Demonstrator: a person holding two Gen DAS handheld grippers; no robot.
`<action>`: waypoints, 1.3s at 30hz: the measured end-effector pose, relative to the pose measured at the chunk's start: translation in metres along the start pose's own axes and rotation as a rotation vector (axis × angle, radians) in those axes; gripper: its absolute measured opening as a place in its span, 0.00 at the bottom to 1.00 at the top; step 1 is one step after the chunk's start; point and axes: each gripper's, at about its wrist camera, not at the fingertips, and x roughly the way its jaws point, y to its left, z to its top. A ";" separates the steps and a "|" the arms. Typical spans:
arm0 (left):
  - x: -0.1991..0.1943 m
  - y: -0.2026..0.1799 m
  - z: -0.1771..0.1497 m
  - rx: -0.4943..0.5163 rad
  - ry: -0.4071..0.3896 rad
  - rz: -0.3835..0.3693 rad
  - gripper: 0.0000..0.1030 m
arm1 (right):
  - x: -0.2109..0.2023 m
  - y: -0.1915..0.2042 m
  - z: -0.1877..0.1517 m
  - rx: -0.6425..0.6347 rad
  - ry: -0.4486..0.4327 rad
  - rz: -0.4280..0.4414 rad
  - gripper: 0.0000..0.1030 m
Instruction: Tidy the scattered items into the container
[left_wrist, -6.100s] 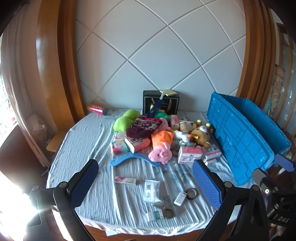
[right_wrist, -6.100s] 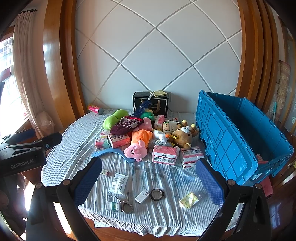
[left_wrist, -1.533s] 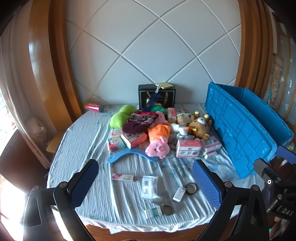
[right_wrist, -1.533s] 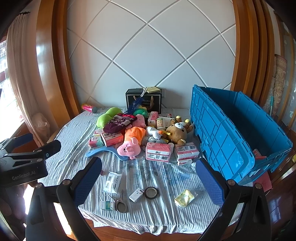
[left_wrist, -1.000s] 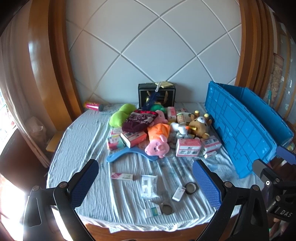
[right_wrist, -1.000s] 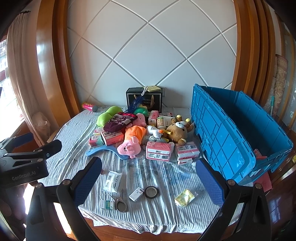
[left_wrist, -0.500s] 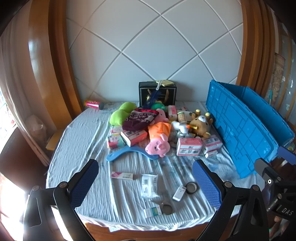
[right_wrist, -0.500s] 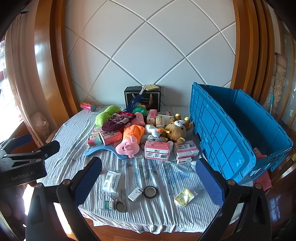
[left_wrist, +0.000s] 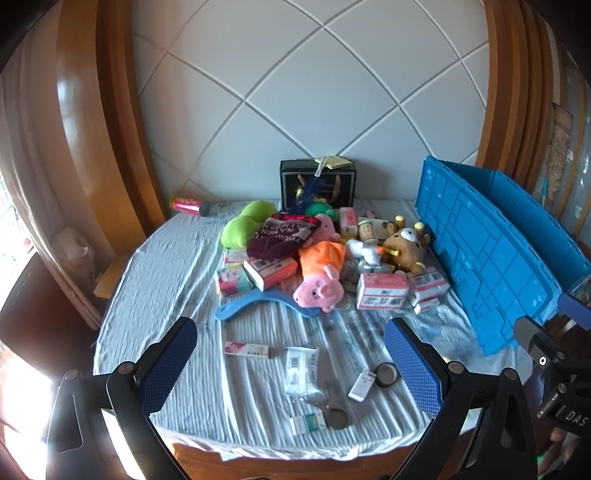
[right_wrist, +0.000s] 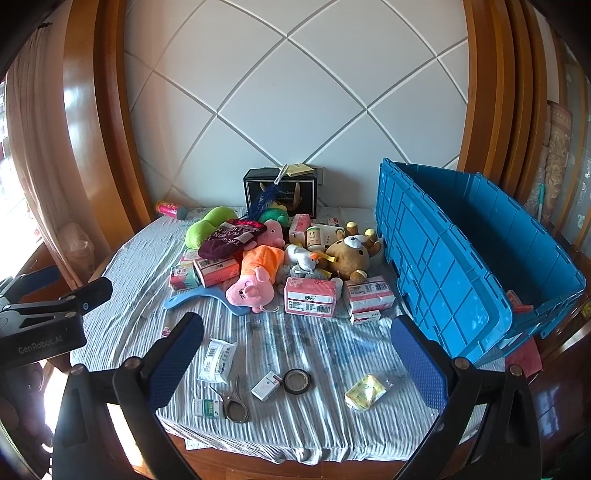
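Note:
A big blue crate (right_wrist: 461, 254) stands open at the table's right side, seen side-on as the crate (left_wrist: 491, 254) in the left wrist view. A heap of items lies mid-table: a pink pig plush (right_wrist: 255, 280), a brown bear plush (right_wrist: 349, 254), a green plush (left_wrist: 243, 225), pink boxes (right_wrist: 310, 301), a blue hanger (left_wrist: 258, 301). Nearer the front edge lie a white packet (right_wrist: 218, 360), scissors (right_wrist: 234, 402), a tape roll (right_wrist: 297, 380) and a yellow packet (right_wrist: 365, 397). My left gripper (left_wrist: 290, 363) and right gripper (right_wrist: 297, 356) hover open over the front edge, holding nothing.
A black box (right_wrist: 280, 195) stands against the tiled wall at the back. A pink can (left_wrist: 188, 205) lies at the back left. Curved wooden panels flank the round table (right_wrist: 258, 458), covered with a striped cloth. The left gripper's body (right_wrist: 40, 325) shows at the right wrist view's left edge.
Both cameras drift slightly, so the scene shifts a little in frame. No item on the table has moved, and both grippers stay open.

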 end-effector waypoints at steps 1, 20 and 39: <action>0.001 0.000 0.000 -0.001 0.000 0.003 1.00 | 0.002 -0.001 0.000 0.001 0.004 0.001 1.00; 0.010 -0.009 0.000 -0.014 0.007 0.041 1.00 | 0.018 -0.007 -0.007 0.024 0.032 -0.003 1.00; 0.016 -0.004 0.003 -0.022 0.014 0.029 1.00 | 0.019 -0.007 -0.006 0.017 0.039 -0.009 1.00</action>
